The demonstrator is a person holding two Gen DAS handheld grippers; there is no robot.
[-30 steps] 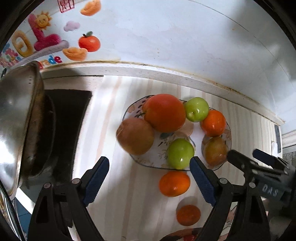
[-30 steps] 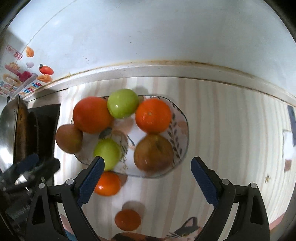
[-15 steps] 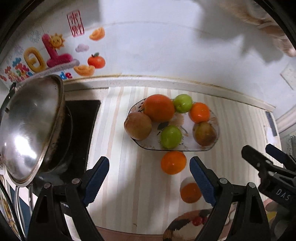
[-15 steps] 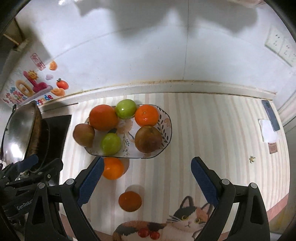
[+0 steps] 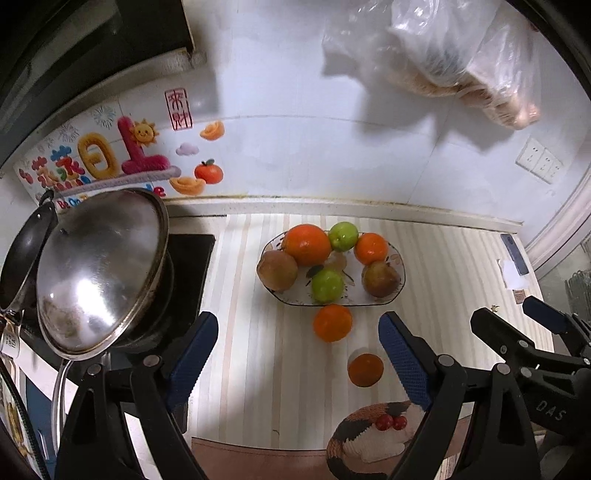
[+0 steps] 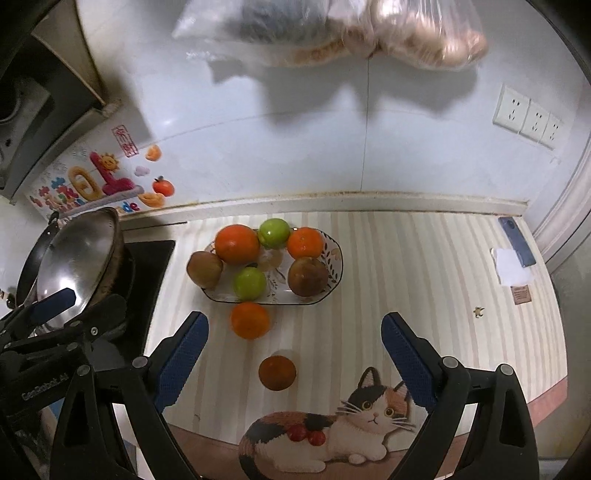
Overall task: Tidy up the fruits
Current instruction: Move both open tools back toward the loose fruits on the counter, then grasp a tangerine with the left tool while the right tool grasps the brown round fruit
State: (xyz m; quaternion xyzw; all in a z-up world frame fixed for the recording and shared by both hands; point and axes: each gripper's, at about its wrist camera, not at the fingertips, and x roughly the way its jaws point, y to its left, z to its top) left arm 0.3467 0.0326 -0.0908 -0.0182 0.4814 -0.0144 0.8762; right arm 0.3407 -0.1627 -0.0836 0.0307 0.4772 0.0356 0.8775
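Left gripper (image 5: 297, 352) hung above the desk (image 5: 258, 387) with blue pads spread wide, nothing between them. Right gripper (image 6: 294, 354) likewise held well apart and empty, hovering over the same striped mat.

Seen from the right wrist: patterned plate (image 6: 334, 271) at 12 o'clock from the gripper, well beyond the fingertips. Held six fruits: large orange (image 6: 237, 244) at the plate's 10 o'clock, green apple (image 6: 273, 232) at 12 o'clock, smaller orange (image 6: 305, 242) at 1 o'clock, brown pear (image 6: 307, 276) at 4 o'clock, second green apple (image 6: 250, 283) at 6 o'clock, and another brown fruit (image 6: 204, 269) at 9 o'clock, overhanging the rim. Loose orange (image 6: 250, 320) lay on the desk just beside the plate's near edge, at its 6 o'clock. Darker orange (image 6: 277, 373) sat farther toward the camera, apart from the plate, between the open pads in this view.

Elsewhere: steel wok lid (image 5: 99, 269) on the stove at 9 o'clock of the plate. Cat picture (image 6: 332, 424) printed on the mat at 6 o'clock. Plastic bag (image 6: 332, 29) hung on the wall at 12 o'clock, sockets (image 6: 526, 116) at 2 o'clock, colourful stickers (image 5: 110, 155) at 10 o'clock.
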